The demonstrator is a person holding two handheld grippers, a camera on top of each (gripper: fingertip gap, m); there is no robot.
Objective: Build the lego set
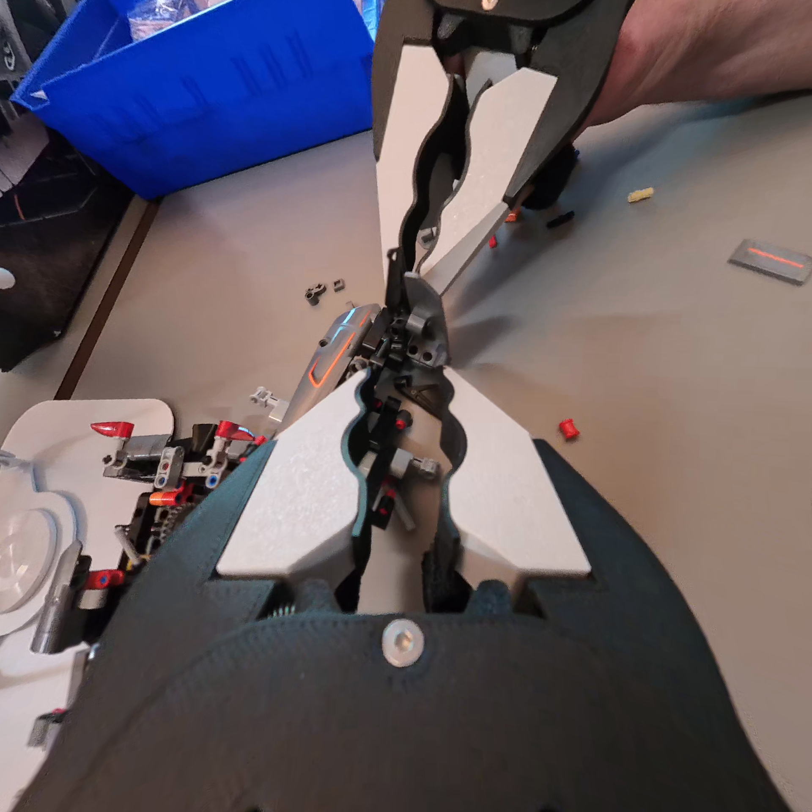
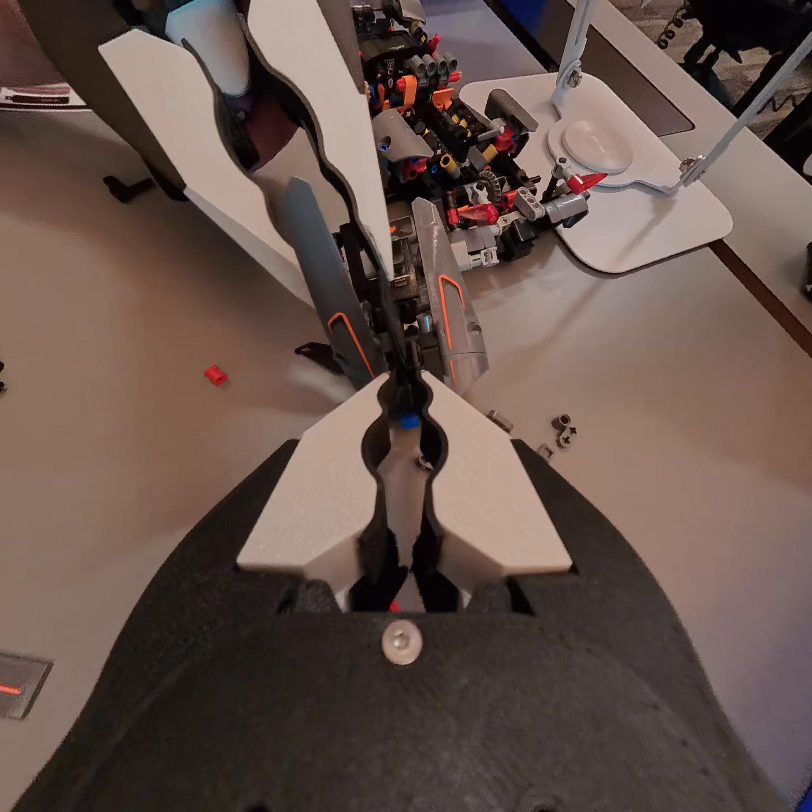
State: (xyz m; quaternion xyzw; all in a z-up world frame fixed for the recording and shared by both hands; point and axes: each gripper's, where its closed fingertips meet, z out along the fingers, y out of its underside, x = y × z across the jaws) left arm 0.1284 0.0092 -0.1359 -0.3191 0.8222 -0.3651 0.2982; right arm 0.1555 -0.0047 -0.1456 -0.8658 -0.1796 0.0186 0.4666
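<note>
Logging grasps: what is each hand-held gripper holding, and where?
Both grip the grey-and-black Lego sub-assembly: left hand-held gripper on its black beam, right hand-held gripper at the opposite end.

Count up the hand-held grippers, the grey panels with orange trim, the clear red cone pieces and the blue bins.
Hand-held grippers: 2, left and right, both shut on the lego assembly
Grey panels with orange trim: 2
Clear red cones: 2
Blue bins: 1
Total: 7
</note>
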